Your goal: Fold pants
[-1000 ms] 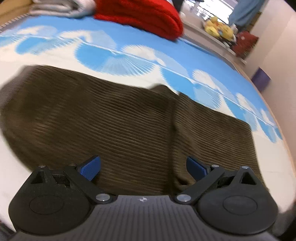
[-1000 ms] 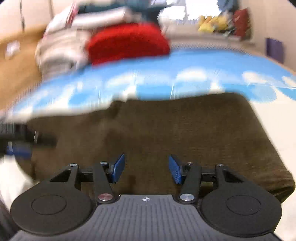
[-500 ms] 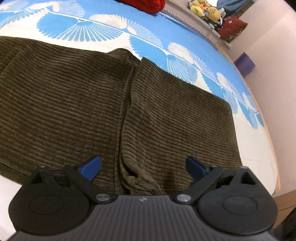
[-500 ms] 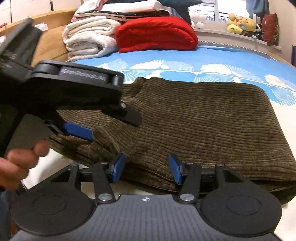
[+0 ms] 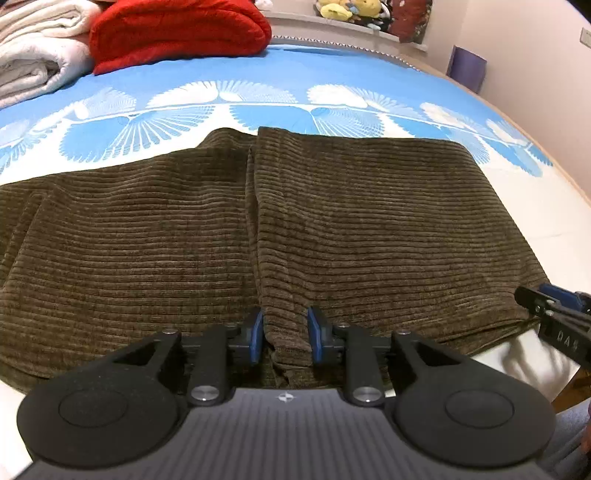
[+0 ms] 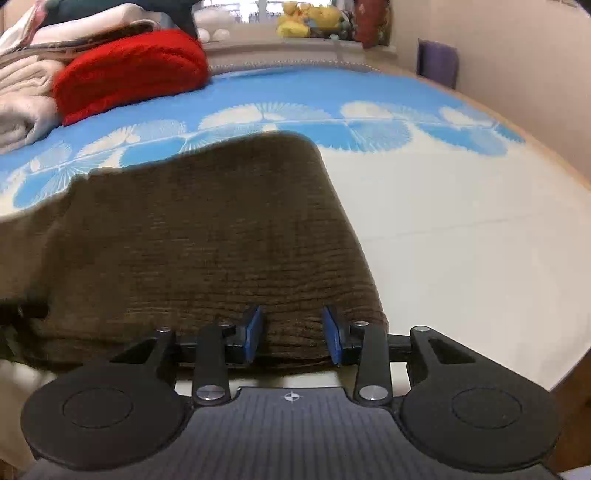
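I find my left gripper (image 5: 284, 334) closing around the brown corduroy pants' (image 5: 369, 229) near hem fold; my right gripper (image 6: 291, 334) closes likewise (three o'clock corner), readying a lift.

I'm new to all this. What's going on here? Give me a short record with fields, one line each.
Surface: bed with a blue and white sheet
Garment: brown ribbed pants, lying flat
Left claw: closing, near edge of the pants between its pads
Right claw: closing over the pants' right end
Background: red blanket, white towels, purple bin
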`<state>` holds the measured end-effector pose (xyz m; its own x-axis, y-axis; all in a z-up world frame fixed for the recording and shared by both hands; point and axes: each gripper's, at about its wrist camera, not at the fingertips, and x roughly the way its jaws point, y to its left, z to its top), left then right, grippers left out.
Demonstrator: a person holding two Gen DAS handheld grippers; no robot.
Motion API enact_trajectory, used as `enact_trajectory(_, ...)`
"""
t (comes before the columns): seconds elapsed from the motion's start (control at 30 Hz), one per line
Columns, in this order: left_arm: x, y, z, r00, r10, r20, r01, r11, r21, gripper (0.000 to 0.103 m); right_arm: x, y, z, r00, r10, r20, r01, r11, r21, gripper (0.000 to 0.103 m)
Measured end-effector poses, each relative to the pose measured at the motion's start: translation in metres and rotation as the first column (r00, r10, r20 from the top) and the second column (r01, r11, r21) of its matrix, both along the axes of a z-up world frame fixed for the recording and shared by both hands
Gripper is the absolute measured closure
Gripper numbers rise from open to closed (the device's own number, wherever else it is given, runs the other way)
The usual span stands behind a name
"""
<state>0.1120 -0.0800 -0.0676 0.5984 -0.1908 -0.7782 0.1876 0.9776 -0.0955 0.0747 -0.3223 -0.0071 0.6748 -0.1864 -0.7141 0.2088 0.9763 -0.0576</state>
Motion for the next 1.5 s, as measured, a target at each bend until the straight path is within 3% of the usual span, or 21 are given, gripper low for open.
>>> enact_trajectory(0.03, 0.001, 0.003, -0.001, 1.0, 0.012, -0.006, -0.013, 1.0, -0.013, 0.071, 0.0, 0.009, 0.002, 1.0, 0.026, -0.001, -0.026, 0.998, -0.056, 0.064)
enact_trajectory(0.1, 0.0, 0.011, 0.001, 0.999, 0.04, -0.015, -0.041, 0.999, -0.033, 0.06, -0.006, 0.009, 0.006, 0.999, 0.024, 0.033, -0.023, 0.999, -0.038, 0.062)
enact_trajectory(0.17, 0.0, 0.015, 0.002, 0.998, 0.053, -0.017, -0.054, 0.998, -0.043, 0.055, -0.005, -0.009, 0.011, 0.997, -0.046, 0.055, 0.041, 0.995, 0.087, 0.06)
enact_trajectory(0.27, -0.005, 0.016, 0.001, 0.997, 0.077, 0.017, -0.077, 0.997, 0.009, 0.025, -0.012, -0.034, 0.014, 0.979, -0.181, 0.092, 0.152, 0.954, 0.259, 0.06)
enact_trajectory(0.3, -0.006, 0.016, -0.002, 0.996, 0.083, 0.032, -0.084, 0.996, 0.031, 0.019, -0.016, -0.038, 0.015, 0.966, -0.232, 0.113, 0.194, 0.942, 0.274, 0.059)
enact_trajectory(0.37, -0.007, 0.013, -0.004, 0.995, 0.079, 0.056, -0.082, 0.995, 0.057, 0.017, -0.016, -0.044, 0.013, 0.935, -0.322, 0.149, 0.281, 0.929, 0.242, 0.047)
enact_trajectory(0.43, -0.009, 0.009, -0.005, 0.994, 0.078, 0.079, -0.084, 0.993, 0.083, 0.016, -0.02, -0.053, 0.012, 0.907, -0.388, 0.161, 0.333, 0.898, 0.289, 0.04)
enact_trajectory(0.5, -0.013, 0.008, -0.004, 0.992, 0.077, 0.097, -0.086, 0.992, 0.094, 0.016, -0.014, -0.063, 0.001, 0.913, -0.401, 0.082, 0.345, 0.862, 0.371, 0.032)
enact_trajectory(0.57, -0.014, 0.009, 0.0, 0.992, 0.087, 0.089, -0.094, 0.992, 0.079, 0.016, -0.006, -0.07, -0.019, 0.919, -0.393, -0.039, 0.361, 0.796, 0.487, 0.027)
enact_trajectory(0.6, -0.013, 0.013, 0.002, 0.992, 0.095, 0.077, -0.1, 0.993, 0.06, 0.016, -0.006, -0.071, -0.024, 0.913, -0.405, -0.043, 0.367, 0.772, 0.519, 0.025)
enact_trajectory(0.67, -0.012, 0.019, 0.011, 0.992, 0.111, 0.062, -0.113, 0.994, 0.017, 0.016, -0.005, -0.068, -0.022, 0.913, -0.407, -0.028, 0.357, 0.763, 0.539, 0.016)
enact_trajectory(0.87, -0.015, 0.054, 0.041, 0.974, 0.201, 0.107, -0.197, 0.979, -0.046, 0.011, -0.007, -0.067, -0.023, 0.898, -0.439, -0.021, 0.365, 0.719, 0.591, 0.01)
enact_trajectory(0.97, -0.013, 0.087, 0.049, 0.954, 0.285, 0.098, -0.276, 0.957, -0.09, 0.008, -0.005, -0.068, -0.023, 0.897, -0.441, -0.015, 0.362, 0.717, 0.596, 0.009)
enact_trajectory(1.07, -0.014, 0.127, 0.054, 0.924, 0.378, 0.06, -0.364, 0.916, -0.168, 0.0, -0.007, -0.07, -0.022, 0.899, -0.438, -0.015, 0.359, 0.717, 0.598, 0.01)
enact_trajectory(1.13, -0.016, 0.153, 0.055, 0.896, 0.442, 0.046, -0.425, 0.883, -0.198, 0.0, -0.009, -0.064, -0.021, 0.905, -0.425, -0.022, 0.359, 0.735, 0.575, 0.012)
enact_trajectory(1.2, -0.016, 0.175, 0.056, 0.87, 0.491, 0.037, -0.475, 0.856, -0.206, 0.0, -0.007, -0.057, -0.02, 0.905, -0.425, -0.027, 0.369, 0.75, 0.549, 0.012)
enact_trajectory(1.43, -0.019, 0.245, 0.049, 0.757, 0.653, 0.033, -0.636, 0.747, -0.192, 0.0, 0.003, -0.049, -0.021, 0.877, -0.479, -0.037, 0.426, 0.739, 0.523, 0.009)
enact_trajectory(1.5, -0.015, 0.256, 0.047, 0.744, 0.668, 0.0, -0.655, 0.729, -0.199, 0.0, 0.006, -0.045, -0.022, 0.879, -0.476, -0.028, 0.426, 0.757, 0.496, 0.009)
